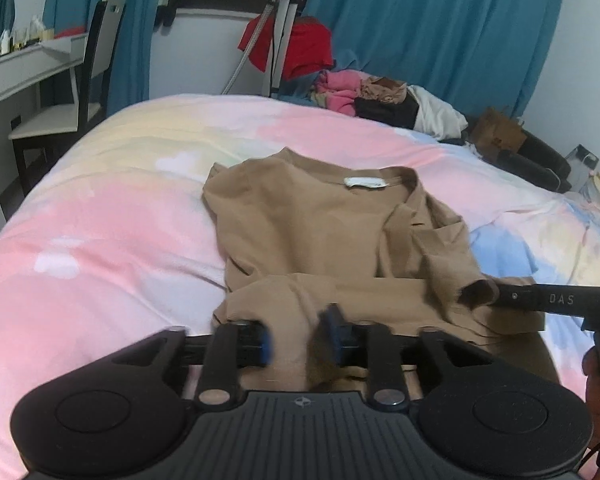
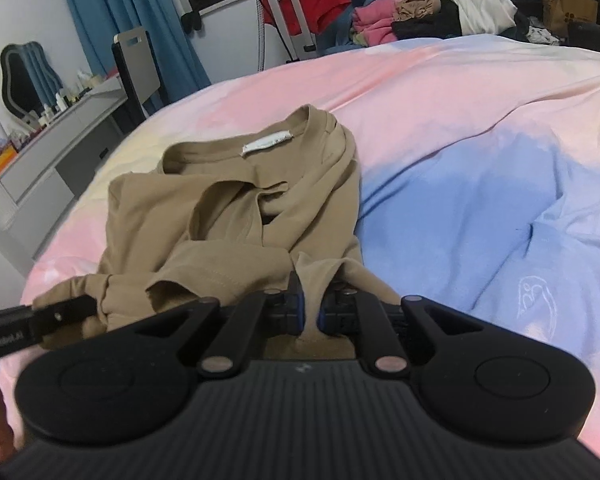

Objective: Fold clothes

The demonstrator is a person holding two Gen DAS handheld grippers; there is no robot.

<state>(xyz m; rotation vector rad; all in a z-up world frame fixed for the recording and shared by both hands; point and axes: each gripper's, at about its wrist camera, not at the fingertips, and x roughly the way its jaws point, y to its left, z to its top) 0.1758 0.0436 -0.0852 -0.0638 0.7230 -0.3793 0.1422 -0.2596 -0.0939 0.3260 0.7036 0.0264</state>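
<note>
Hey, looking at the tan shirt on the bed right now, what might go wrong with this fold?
1. The left gripper stands open, so that side of the tan shirt may slump unevenly.
2. The right gripper pinches only a thin fold and could slip.
3. The sleeves lie bunched; creases may get folded in.

One tan shirt (image 1: 320, 232) on one bed (image 1: 112, 216). Two grippers: left gripper (image 1: 296, 336), right gripper (image 2: 310, 308). One chair (image 1: 72, 100), one dressing table (image 2: 60, 152), one mirror (image 2: 22, 76). One heap of clothes (image 1: 380, 96), mixed pieces uncountable. One brown paper bag (image 2: 568, 4).
</note>
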